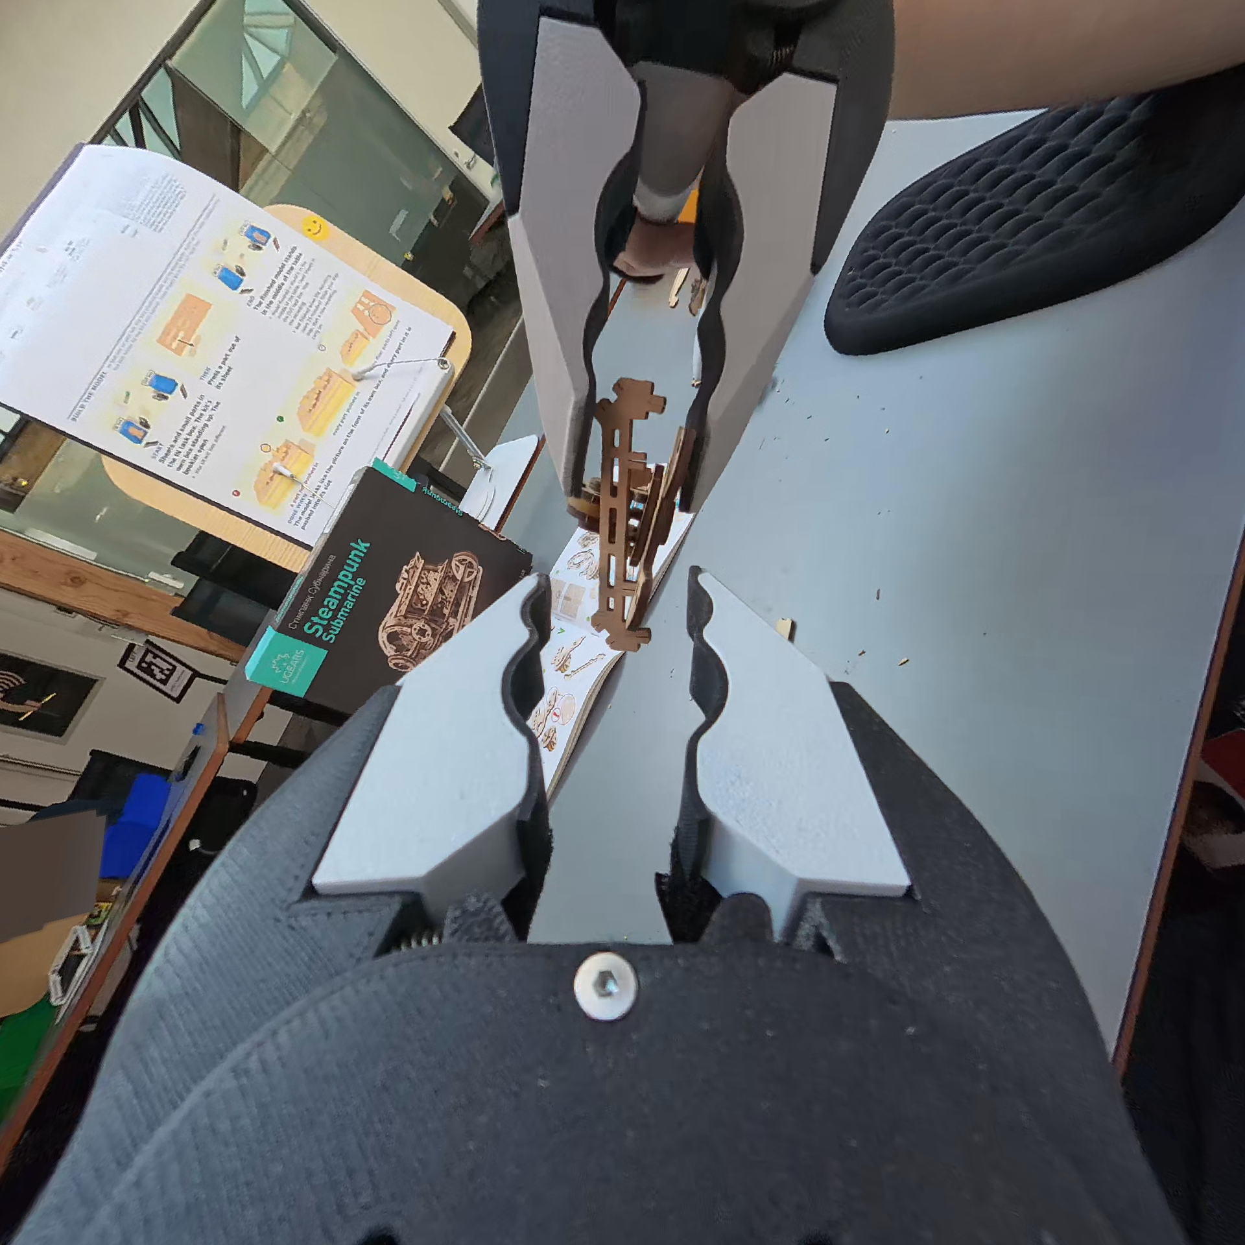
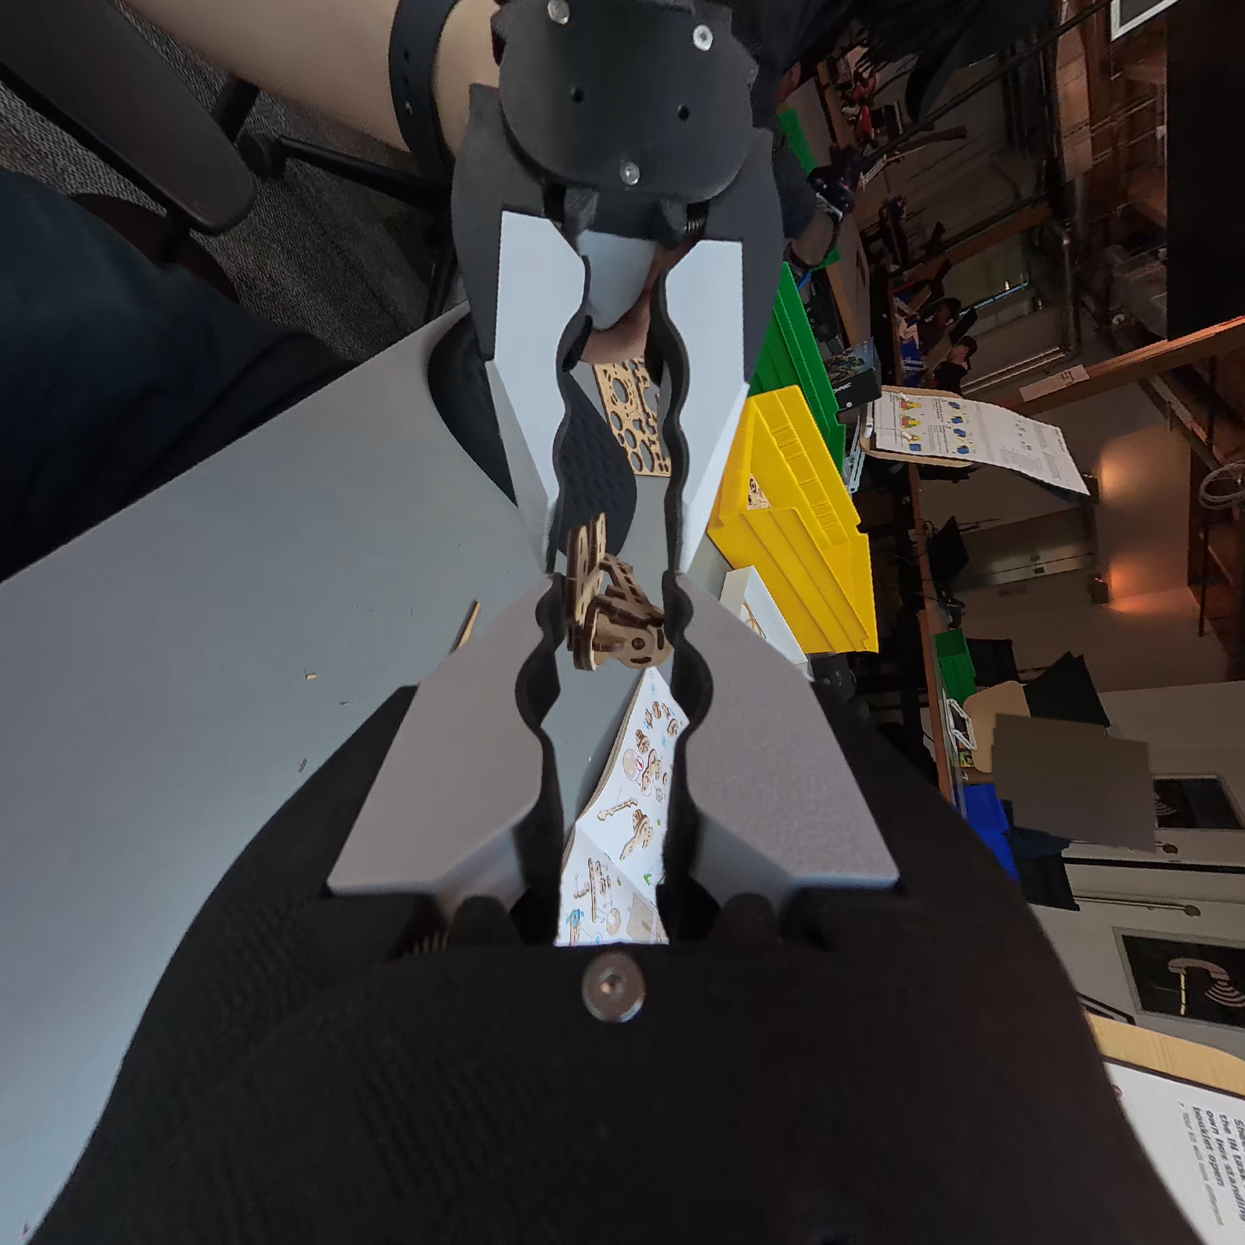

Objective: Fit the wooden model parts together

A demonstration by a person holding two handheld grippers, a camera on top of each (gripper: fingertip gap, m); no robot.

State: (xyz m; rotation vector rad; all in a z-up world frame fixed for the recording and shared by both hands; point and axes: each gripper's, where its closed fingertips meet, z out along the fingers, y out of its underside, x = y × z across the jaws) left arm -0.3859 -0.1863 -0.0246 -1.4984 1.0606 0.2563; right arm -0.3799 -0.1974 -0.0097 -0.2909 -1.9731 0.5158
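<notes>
Holding the wooden model [image 2: 606, 620] clamped above the booklet [image 2: 633, 795], the right gripper [image 2: 612, 593] seemingly steadies it for the left gripper [image 1: 616, 583], whose jaws stand apart.

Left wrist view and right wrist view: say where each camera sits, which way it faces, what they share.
Left wrist view: on the open left tongs, facing along the grey table at the right tongs gripping the wooden model; the right forearm shows.
Right wrist view: on the right tongs, facing the opposite way at the left tongs; the left forearm shows.
Shared: both tongs, the model, the booklet.
</notes>
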